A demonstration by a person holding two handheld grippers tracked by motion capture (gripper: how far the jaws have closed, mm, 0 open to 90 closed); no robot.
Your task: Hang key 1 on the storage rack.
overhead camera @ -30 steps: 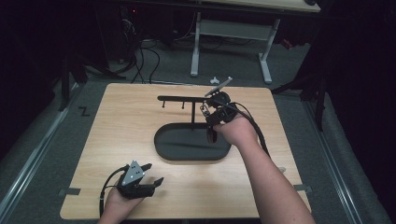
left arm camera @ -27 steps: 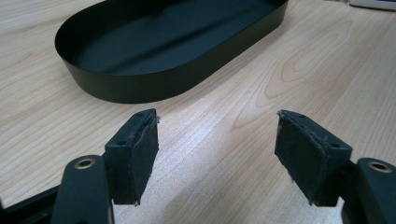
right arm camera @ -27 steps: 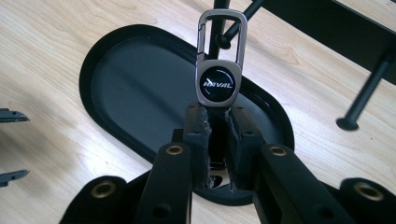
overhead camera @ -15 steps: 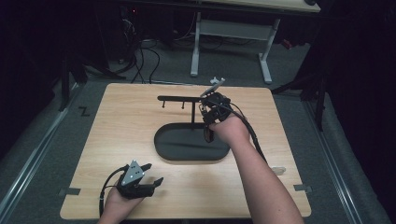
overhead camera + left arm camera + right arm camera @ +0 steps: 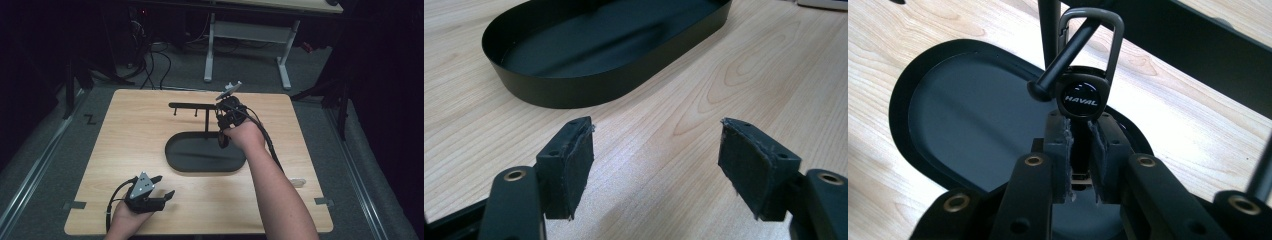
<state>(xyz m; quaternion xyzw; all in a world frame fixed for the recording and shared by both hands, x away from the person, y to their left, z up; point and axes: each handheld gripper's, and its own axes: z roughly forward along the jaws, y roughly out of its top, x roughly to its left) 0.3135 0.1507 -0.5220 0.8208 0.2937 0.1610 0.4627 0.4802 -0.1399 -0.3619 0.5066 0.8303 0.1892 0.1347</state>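
The right gripper (image 5: 1080, 137) pinches the strap of a HAVAL key fob (image 5: 1081, 96), whose metal loop (image 5: 1091, 42) just beyond the jaws hangs over a stand peg (image 5: 1064, 56), above the black oval tray (image 5: 923, 105). Beyond that runs the stand's crossbar (image 5: 1193, 37). The left gripper (image 5: 654, 167) rests spread over bare table (image 5: 769, 75), the tray ahead of its jaws.

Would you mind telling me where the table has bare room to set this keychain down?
The wooden table is bare left of the oval black tray, and along the front between the left gripper and the forearm. It is crowded at the hook stand, where the right gripper holds the keychain.
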